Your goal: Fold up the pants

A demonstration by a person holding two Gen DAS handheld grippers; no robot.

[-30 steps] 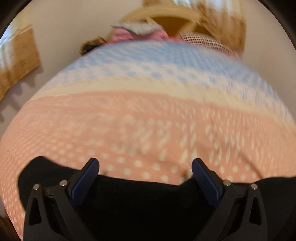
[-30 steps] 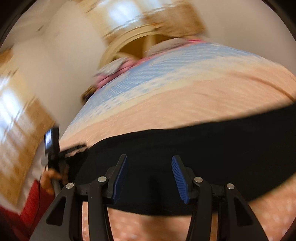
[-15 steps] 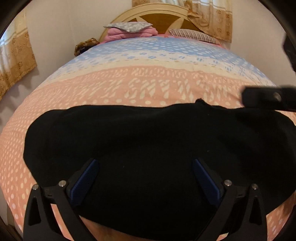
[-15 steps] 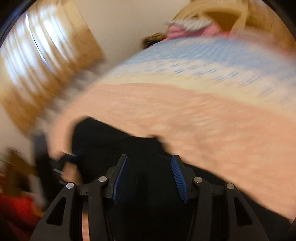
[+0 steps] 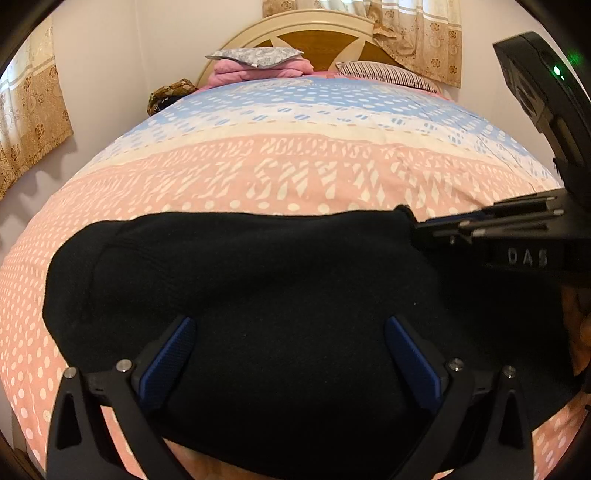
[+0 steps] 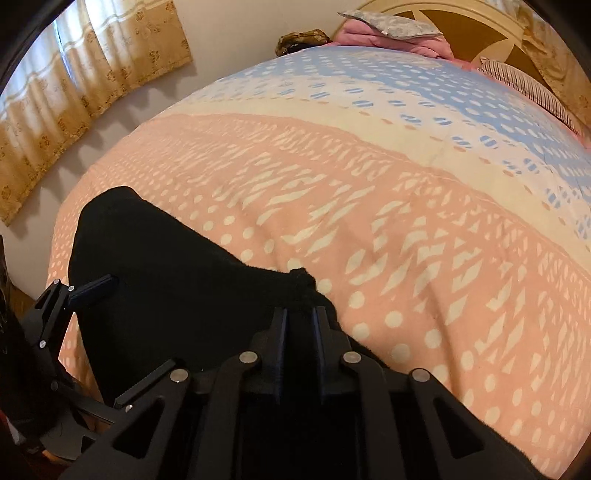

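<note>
Presently right gripper (image 6: 300,325) is closing on the pants (image 6: 177,280) edge; left gripper (image 5: 288,354) open. Thin pinch risks slipping.

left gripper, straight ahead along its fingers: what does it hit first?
Most likely the black pants. The left gripper stands open and angled down over them, with dark fabric filling the space between and beyond its fingers. The patterned bedspread lies further on. How close the cloth is cannot be told.

patterned bedspread (image 5: 295,173), pink bedding (image 5: 258,72) by the headboard (image 5: 317,35), gold curtains (image 6: 92,70).
</note>
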